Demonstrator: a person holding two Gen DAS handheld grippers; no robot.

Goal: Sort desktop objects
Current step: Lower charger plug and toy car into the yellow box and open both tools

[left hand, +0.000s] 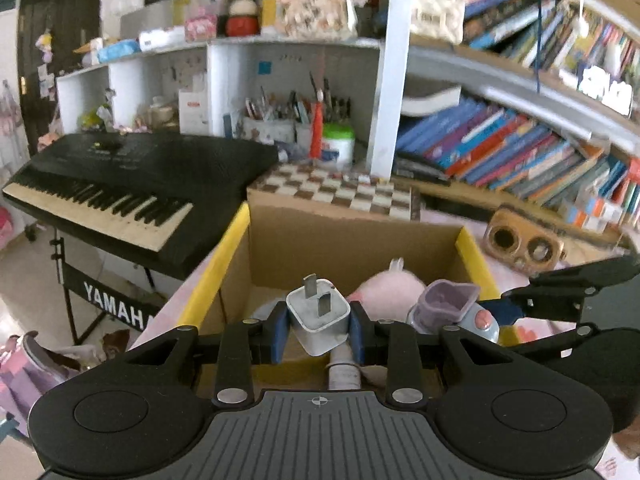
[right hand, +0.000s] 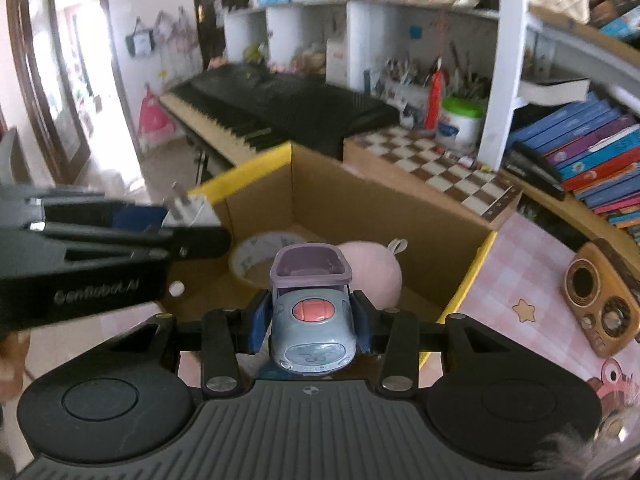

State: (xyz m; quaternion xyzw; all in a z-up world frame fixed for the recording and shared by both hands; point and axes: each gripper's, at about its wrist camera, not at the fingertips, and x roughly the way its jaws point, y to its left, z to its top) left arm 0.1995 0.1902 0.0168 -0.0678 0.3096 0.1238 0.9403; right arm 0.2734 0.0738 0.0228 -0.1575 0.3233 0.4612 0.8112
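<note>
**Both grippers loaded over the box**

A cardboard box [right hand: 360,208] with yellow edges sits on the desk, holding a pink plush toy [right hand: 376,272]. Above it, the right gripper [right hand: 310,316] clamps a blue toy car [right hand: 312,328]; the left gripper [left hand: 318,328] clamps a white charger plug [left hand: 318,312].

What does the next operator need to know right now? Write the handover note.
Left gripper: shut on the white charger plug, prongs up.
Right gripper: shut on the blue toy car.
Both hang over the cardboard box on the pink desk.
Done: a pink plush and a tape roll already lie in the box.
Left: release plug and car into the box; the wooden speaker-shaped item beside the box may be next.
</note>
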